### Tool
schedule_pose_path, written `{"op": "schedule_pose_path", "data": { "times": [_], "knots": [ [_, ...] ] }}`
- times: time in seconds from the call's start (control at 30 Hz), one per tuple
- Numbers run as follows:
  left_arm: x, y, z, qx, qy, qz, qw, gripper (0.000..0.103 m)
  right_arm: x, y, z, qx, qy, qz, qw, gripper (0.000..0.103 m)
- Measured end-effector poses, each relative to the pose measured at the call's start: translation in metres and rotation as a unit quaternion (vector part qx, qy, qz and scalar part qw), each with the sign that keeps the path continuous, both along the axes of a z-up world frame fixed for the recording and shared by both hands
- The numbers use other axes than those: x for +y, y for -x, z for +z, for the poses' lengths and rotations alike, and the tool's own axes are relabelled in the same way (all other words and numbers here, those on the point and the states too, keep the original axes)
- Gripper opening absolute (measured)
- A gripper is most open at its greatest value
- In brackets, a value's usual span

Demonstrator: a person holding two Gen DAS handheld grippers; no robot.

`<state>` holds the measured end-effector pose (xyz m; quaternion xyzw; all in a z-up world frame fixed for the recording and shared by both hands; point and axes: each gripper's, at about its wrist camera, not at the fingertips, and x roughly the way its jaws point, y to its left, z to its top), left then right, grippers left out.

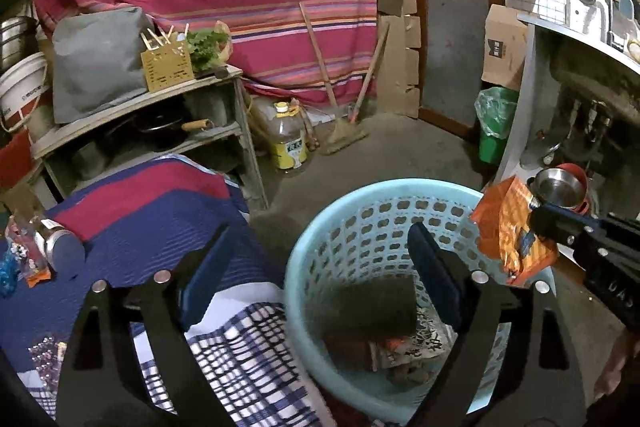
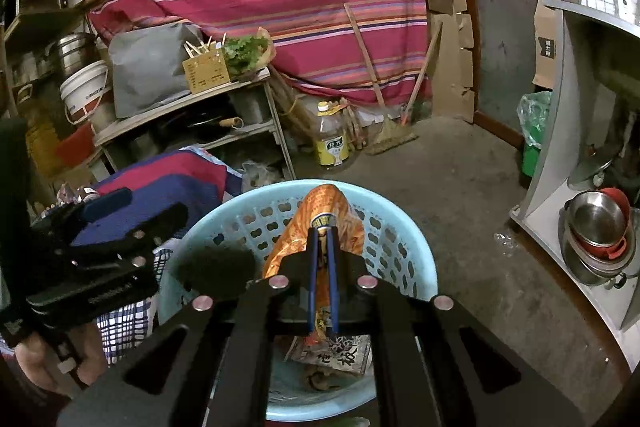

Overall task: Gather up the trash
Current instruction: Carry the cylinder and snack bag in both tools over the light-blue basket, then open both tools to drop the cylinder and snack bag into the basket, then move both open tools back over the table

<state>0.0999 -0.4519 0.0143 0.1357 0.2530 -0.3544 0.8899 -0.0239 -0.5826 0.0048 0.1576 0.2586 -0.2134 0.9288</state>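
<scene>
Over the basket: I am holding the orange wrapper (image 2: 316,227) above the blue basket (image 2: 404,227).
Right fingers (image 2: 323,231): pinching the wrapper.
Left fingers (image 1: 320,251): spread, holding nothing.
Next: letting the wrapper drop in.

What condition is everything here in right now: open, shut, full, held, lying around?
Left gripper: open, holding nothing.
Right gripper: shut on the orange wrapper, held above the basket.
Blue basket: upright, some trash already at the bottom.
Green bin: upright, lined with a bag.
Oil bottle: upright, capped.
</scene>
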Motion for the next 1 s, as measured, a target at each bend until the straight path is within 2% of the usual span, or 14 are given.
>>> {"op": "schedule_pose_path", "data": {
  "times": [0.1, 0.2, 0.37, 0.63, 0.67, 0.7, 0.77, 0.87, 1.0],
  "knots": [
    [0.013, -0.002, 0.006, -0.007, -0.001, 0.017, 0.9998, 0.087, 0.004, -0.003, -0.003, 0.002, -0.002, 0.002, 1.0, 0.005],
    [0.037, -0.005, 0.012, -0.016, 0.002, 0.046, 0.9988, 0.093, 0.011, -0.009, -0.006, 0.0, -0.004, 0.006, 1.0, 0.005],
    [0.086, -0.015, 0.021, -0.031, -0.007, 0.098, 0.9947, 0.094, 0.023, -0.022, -0.009, -0.002, 0.002, 0.012, 1.0, 0.005],
    [0.181, -0.037, 0.041, -0.052, -0.003, 0.19, 0.9804, 0.097, 0.03, -0.044, -0.011, 0.018, 0.008, 0.0, 1.0, 0.008],
    [0.187, -0.039, 0.041, -0.053, -0.005, 0.196, 0.9792, 0.097, 0.03, -0.047, -0.013, 0.024, 0.008, -0.003, 1.0, 0.018],
    [0.198, -0.043, 0.04, -0.054, -0.008, 0.206, 0.9769, 0.097, 0.03, -0.048, -0.014, 0.027, 0.008, -0.006, 1.0, 0.043],
    [0.211, -0.05, 0.037, -0.05, -0.01, 0.218, 0.9745, 0.097, 0.031, -0.047, -0.016, 0.024, 0.014, -0.023, 0.999, 0.064],
    [0.234, -0.063, 0.033, -0.038, -0.012, 0.239, 0.9701, 0.097, 0.032, -0.049, -0.021, 0.036, 0.012, -0.033, 0.999, 0.066],
    [0.253, -0.067, 0.035, -0.052, -0.019, 0.257, 0.9647, 0.097, 0.041, -0.055, -0.022, 0.04, 0.025, -0.032, 0.998, 0.073]
  ]
}}
